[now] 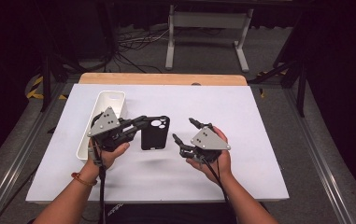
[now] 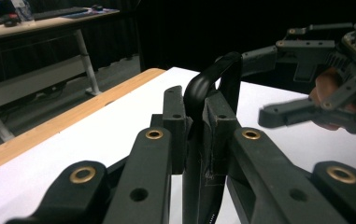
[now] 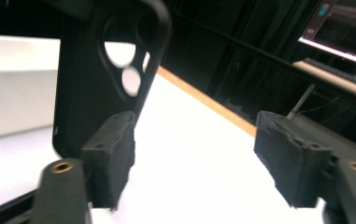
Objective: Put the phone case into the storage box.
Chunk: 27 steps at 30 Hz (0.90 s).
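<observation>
Table [image 1: 241,140] white, wooden far edge [image 1: 162,79], dark room around

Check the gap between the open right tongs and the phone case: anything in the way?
Nothing visible. The phone case is clamped by its edge in the left tongs. The right tongs stand open just beside it, with bare white table between them. The white bin lies on the far side, behind the left tongs.

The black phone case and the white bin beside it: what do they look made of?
Phone case: seemingly matte soft plastic or rubber, with thin walls, rounded corners and dull sheen. White bin: apparently smooth moulded hard plastic, with an even rim and faint gloss.
</observation>
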Tool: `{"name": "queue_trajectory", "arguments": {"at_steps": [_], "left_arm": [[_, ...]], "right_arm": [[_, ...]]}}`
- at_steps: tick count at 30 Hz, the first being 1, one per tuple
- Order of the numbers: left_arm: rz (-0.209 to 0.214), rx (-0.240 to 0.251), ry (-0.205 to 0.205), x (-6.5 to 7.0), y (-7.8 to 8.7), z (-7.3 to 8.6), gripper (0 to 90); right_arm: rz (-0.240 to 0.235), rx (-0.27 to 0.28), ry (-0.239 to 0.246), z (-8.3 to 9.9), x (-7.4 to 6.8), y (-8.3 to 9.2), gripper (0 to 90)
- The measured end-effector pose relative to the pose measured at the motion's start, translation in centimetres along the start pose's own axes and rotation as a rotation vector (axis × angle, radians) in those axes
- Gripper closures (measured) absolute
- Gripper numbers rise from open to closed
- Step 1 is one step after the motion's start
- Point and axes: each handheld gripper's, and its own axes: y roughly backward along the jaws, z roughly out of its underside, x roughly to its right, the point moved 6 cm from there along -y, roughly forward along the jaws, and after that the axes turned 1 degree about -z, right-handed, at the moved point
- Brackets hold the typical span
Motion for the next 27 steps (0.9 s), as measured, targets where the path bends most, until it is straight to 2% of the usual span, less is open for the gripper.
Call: {"name": "queue_trajectory", "arguments": {"at_steps": [6, 10, 14, 23, 27], "left_arm": [[0.002, 0.002, 0.001, -0.1, 0.2, -0.1, 82.1], [-0.009, -0.002, -0.007, -0.1, 0.3, -0.1, 82.1], [-0.01, -0.002, -0.011, -0.1, 0.4, -0.2, 82.1], [-0.019, 0.001, -0.018, -0.2, 0.7, -0.3, 82.1], [-0.023, 0.006, -0.025, -0.3, 0.8, -0.4, 82.1]], "right_arm": [[-0.016, -0.036, 0.019, 2.1, -0.3, 0.6, 20.6], [-0.017, -0.04, 0.019, 2.9, -0.3, 1.3, 19.5], [-0.02, -0.046, 0.041, 3.7, -0.3, 2.1, 19.3], [-0.004, -0.093, 0.028, 6.1, 0.4, 4.2, 18.8], [-0.004, -0.108, 0.007, 6.9, 0.8, 5.2, 18.8]]}}
